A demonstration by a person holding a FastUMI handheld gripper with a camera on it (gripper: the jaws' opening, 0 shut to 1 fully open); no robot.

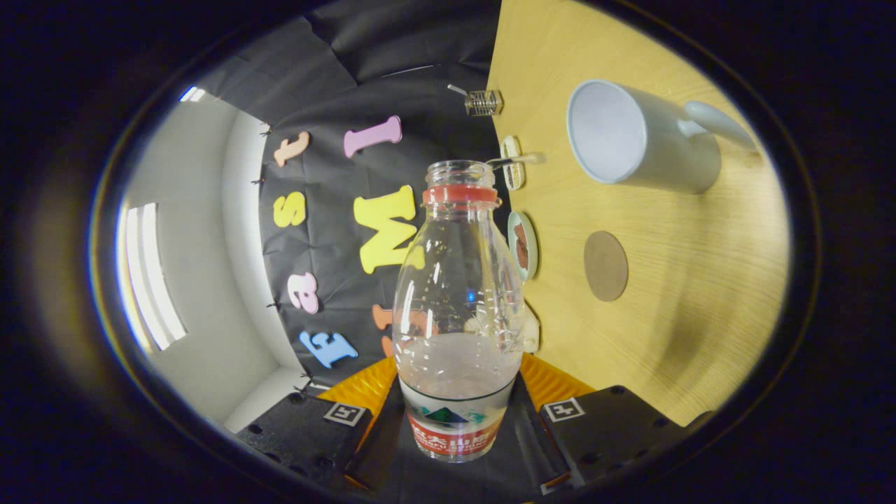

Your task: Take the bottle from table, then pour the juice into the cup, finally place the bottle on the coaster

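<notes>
A clear plastic bottle (456, 308) with a red neck ring and no cap stands between my fingers, and my gripper (455, 420) is shut on its labelled lower part. Pale cloudy juice fills the part of the bottle nearest the fingers. My view is rolled, so the wooden table (672, 336) rises like a wall to the right of the bottle. On it a white cup (640, 140) with a handle lies beyond and right of the bottle's mouth, its opening turned toward the bottle side. A round brown coaster (605, 266) sits on the table between the cup and my fingers.
Along the table's far edge, close beside the bottle, sit a small dish (523, 245) with something brown, a small pale object (512, 162) and a little wire-like holder (483, 103). The black cloth wall hangs behind the bottle.
</notes>
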